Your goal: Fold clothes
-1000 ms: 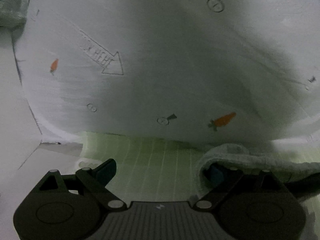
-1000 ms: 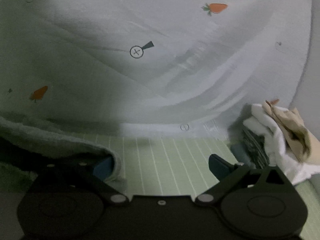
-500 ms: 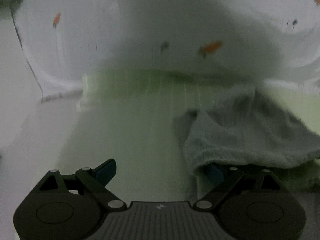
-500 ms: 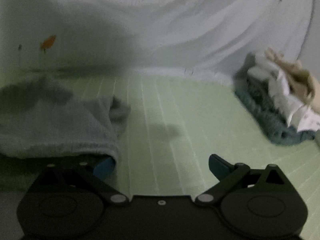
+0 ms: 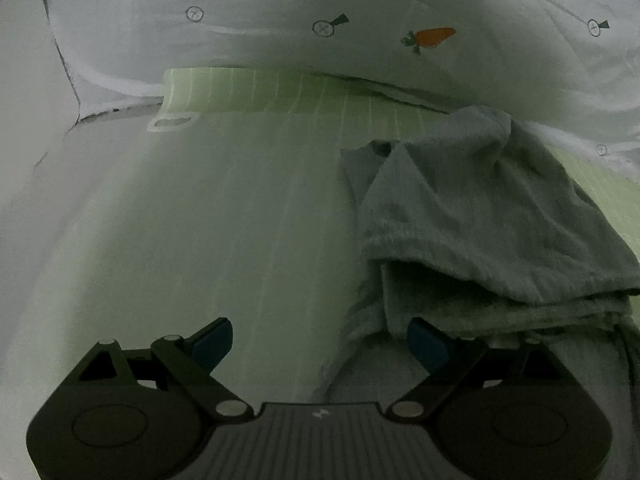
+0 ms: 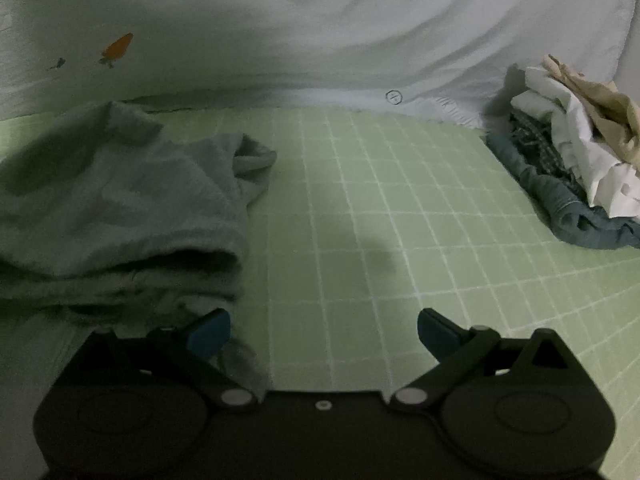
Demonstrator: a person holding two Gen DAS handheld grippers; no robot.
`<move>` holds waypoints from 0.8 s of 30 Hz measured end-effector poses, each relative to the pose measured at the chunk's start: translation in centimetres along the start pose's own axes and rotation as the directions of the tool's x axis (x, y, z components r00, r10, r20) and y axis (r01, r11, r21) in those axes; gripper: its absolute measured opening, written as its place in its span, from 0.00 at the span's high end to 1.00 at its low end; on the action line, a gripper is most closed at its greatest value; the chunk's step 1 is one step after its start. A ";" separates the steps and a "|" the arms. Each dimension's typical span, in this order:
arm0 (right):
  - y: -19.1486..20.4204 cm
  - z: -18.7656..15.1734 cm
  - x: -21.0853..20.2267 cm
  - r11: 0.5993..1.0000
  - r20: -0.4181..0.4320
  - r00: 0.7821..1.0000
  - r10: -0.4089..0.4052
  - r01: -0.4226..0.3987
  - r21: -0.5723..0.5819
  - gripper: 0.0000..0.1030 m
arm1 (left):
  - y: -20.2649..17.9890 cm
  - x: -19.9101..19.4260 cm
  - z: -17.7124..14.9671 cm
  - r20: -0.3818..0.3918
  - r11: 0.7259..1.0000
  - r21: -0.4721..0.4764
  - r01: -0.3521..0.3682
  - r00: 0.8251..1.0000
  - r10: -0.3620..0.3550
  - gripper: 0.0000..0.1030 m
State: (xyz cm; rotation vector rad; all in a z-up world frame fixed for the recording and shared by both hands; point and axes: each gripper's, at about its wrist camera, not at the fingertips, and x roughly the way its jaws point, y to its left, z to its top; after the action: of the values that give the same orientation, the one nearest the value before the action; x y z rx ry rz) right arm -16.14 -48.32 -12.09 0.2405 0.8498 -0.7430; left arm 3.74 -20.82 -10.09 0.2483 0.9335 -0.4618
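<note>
- The grey garment (image 5: 480,216) lies rumpled on the green grid-lined mat (image 5: 248,208), partly doubled over itself, its thick folded edge facing the cameras; in the left wrist view it fills the right half, in the right wrist view (image 6: 120,200) the left.
- The mat covers a bed; its left end is turned up against a white sheet (image 5: 52,160), with a cut-out handle slot (image 5: 173,122) near that edge.
- Behind the mat and the garment rises a white quilt (image 5: 320,8) printed with orange carrots (image 5: 432,37) and small circled marks; the garment's far end touches its lower edge.
- The light is dim and greenish.
- The left gripper (image 5: 320,340) has its blue-padded fingers spread wide, holding nothing; the right pad (image 5: 426,338) sits at the garment's near hem.
- The right gripper (image 6: 324,332) is likewise spread wide and empty, its left pad (image 6: 210,330) against the garment's near corner.
- Far right on the mat, well apart from the garment, sits a pile of clothes (image 6: 576,168): blue-grey fabric below, white and tan pieces on top.
</note>
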 end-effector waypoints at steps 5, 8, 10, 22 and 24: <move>0.1 -1.9 -0.7 0.999 -0.036 0.999 0.036 -0.036 -0.007 0.02 | 0.0 -0.4 -1.8 -0.029 1.000 0.014 0.004 1.000 -0.004 0.09; 0.3 -3.7 -1.0 0.998 -0.077 0.995 0.058 -0.058 -0.006 0.02 | 0.0 -0.7 -3.3 -0.061 1.000 0.029 0.010 0.998 -0.009 0.09; 0.3 -4.8 -1.3 0.998 -0.104 0.992 0.069 -0.070 -0.005 0.02 | 0.0 -0.8 -4.2 -0.081 0.999 0.037 0.012 0.997 -0.009 0.09; -1.1 -8.8 -3.6 0.992 -0.163 0.980 0.117 -0.108 0.068 0.00 | -0.5 -1.8 -9.8 -0.179 0.994 0.085 0.065 0.983 -0.049 0.09; -1.1 -9.3 -4.1 0.992 -0.165 0.979 0.116 -0.106 0.069 0.00 | -0.1 -2.0 -10.3 -0.185 0.994 0.087 0.072 0.981 -0.055 0.09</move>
State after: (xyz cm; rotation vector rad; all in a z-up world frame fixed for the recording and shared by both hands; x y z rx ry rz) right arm -24.17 -42.71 -14.95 0.4062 0.9676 -0.6500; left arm -4.72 -16.27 -14.39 0.3506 1.1025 -0.5485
